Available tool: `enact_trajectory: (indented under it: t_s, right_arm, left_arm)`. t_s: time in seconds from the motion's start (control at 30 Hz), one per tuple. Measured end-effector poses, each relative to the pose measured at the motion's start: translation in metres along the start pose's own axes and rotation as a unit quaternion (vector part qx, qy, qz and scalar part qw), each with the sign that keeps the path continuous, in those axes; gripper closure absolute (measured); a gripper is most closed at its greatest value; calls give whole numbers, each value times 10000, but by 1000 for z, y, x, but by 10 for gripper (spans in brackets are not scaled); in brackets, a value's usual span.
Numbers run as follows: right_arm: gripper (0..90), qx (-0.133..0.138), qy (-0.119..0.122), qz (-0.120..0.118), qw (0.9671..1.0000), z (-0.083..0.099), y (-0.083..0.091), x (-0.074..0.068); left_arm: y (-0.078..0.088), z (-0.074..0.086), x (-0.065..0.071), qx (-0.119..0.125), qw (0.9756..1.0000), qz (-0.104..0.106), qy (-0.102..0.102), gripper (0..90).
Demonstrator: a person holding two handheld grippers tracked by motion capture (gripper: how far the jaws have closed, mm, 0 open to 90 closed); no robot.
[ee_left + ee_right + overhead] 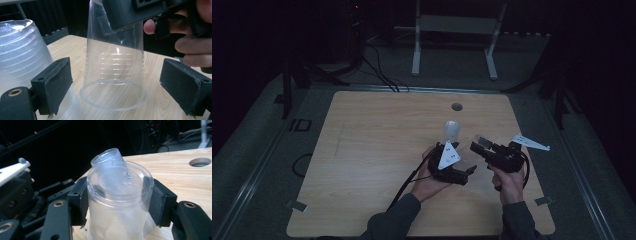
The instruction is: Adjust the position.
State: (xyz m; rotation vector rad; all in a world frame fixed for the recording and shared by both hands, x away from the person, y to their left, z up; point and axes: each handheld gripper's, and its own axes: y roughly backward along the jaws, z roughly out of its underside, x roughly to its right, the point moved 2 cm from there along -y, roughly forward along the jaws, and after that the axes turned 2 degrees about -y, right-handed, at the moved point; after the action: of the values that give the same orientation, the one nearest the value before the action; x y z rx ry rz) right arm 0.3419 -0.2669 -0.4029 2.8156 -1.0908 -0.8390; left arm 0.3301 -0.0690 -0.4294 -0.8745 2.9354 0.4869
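A clear plastic cup [120,187] hangs upside down over the wooden table [362,150], and my right gripper [120,200] is shut on its upper part. In the left gripper view that same cup [115,65] sits between the jaws of my left gripper [120,86], which stand open with gaps on both sides of it. One black jaw of the right gripper presses the cup from above there. A stack of upside-down clear cups [451,131] stands just behind both grippers; the stack [20,50] is close beside my left jaw. In the high view my left gripper [469,172] and right gripper [477,145] meet at the table's middle right.
A round hole [456,106] is cut into the table near its far edge. Beyond the table stands a white metal frame [457,25], with dark cables on the floor. Bare tabletop stretches to the left and the front.
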Motion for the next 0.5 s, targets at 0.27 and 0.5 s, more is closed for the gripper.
enact_trajectory:
  t_s: [0.27, 0.5]
  right_arm:
    - [412, 57, -295, -248, 9992, 0, 1, 3]
    - [413, 121, -569, -488, 9971, 1, 2, 7]
  left_arm:
    - [-1, -1, 0, 88, 10000, 12, 31, 113]
    - [-2, -2, 1, 172, 9998, -10, 34, 129]
